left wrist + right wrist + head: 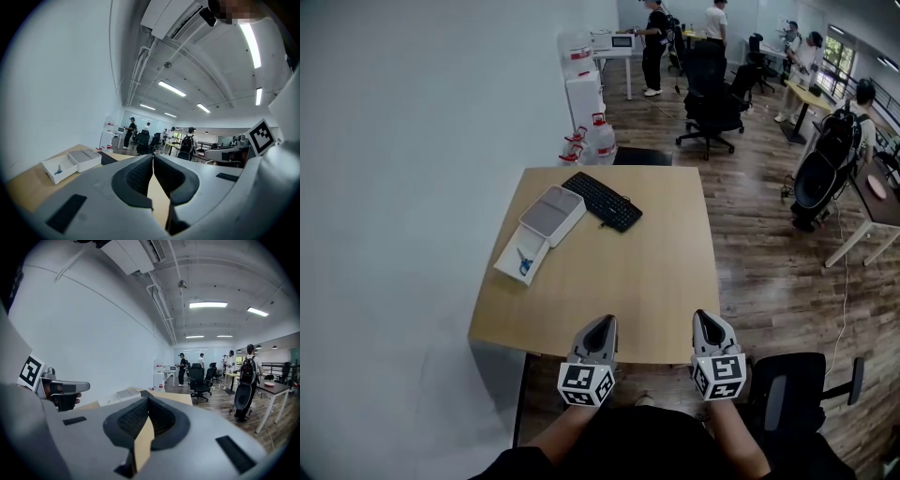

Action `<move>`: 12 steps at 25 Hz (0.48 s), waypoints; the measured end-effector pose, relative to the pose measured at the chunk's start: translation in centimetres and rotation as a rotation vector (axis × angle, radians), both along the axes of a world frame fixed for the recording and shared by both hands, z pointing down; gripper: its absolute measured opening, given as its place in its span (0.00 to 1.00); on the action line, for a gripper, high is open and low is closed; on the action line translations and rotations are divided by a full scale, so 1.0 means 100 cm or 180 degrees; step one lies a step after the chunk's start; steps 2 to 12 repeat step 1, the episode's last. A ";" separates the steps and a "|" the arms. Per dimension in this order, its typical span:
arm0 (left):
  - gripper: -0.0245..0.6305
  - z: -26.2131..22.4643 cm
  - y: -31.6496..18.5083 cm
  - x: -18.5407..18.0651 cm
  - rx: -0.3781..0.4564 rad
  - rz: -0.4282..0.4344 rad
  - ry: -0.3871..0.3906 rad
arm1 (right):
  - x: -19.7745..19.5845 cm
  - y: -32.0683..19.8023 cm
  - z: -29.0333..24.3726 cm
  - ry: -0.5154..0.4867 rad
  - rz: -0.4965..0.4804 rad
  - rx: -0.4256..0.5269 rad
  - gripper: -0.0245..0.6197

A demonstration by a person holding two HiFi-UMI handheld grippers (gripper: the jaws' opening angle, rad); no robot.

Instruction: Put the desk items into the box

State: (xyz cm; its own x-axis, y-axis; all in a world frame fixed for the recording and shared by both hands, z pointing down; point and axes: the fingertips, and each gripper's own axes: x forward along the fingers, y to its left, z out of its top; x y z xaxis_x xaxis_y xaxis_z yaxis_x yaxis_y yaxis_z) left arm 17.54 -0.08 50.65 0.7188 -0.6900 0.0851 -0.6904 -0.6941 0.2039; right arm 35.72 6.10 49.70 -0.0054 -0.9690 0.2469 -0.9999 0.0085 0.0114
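on desk (656, 272), open white box (511, 268), small blue item (525, 263) inside

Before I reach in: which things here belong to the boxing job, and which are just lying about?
Job: white box, open, small blue item inside; grey-topped white case; black keyboard; left tool and right tool, both shut, empty.
Lying about: water jugs, office chairs, people at the far desks.

Grey grippers (607, 321) (703, 316), black-and-white marker cubes (587, 383)
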 end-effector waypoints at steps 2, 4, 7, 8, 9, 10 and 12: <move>0.07 0.000 0.000 0.001 0.0000 0.0018 0.0009 | 0.000 0.000 -0.001 -0.0008 0.0005 0.0003 0.13; 0.07 0.000 0.000 0.001 0.0000 0.0018 0.0009 | 0.000 0.000 -0.001 -0.0008 0.0005 0.0003 0.13; 0.07 0.000 0.000 0.001 0.0000 0.0018 0.0009 | 0.000 0.000 -0.001 -0.0008 0.0005 0.0003 0.13; 0.07 0.000 0.000 0.001 0.0000 0.0018 0.0009 | 0.000 0.000 -0.001 -0.0008 0.0005 0.0003 0.13; 0.07 0.000 0.000 0.001 0.0000 0.0018 0.0009 | 0.000 0.000 -0.001 -0.0008 0.0005 0.0003 0.13; 0.07 0.000 0.000 0.001 0.0000 0.0018 0.0009 | 0.000 0.000 -0.001 -0.0008 0.0005 0.0003 0.13; 0.07 0.000 0.000 0.001 0.0000 0.0018 0.0009 | 0.000 0.000 -0.001 -0.0008 0.0005 0.0003 0.13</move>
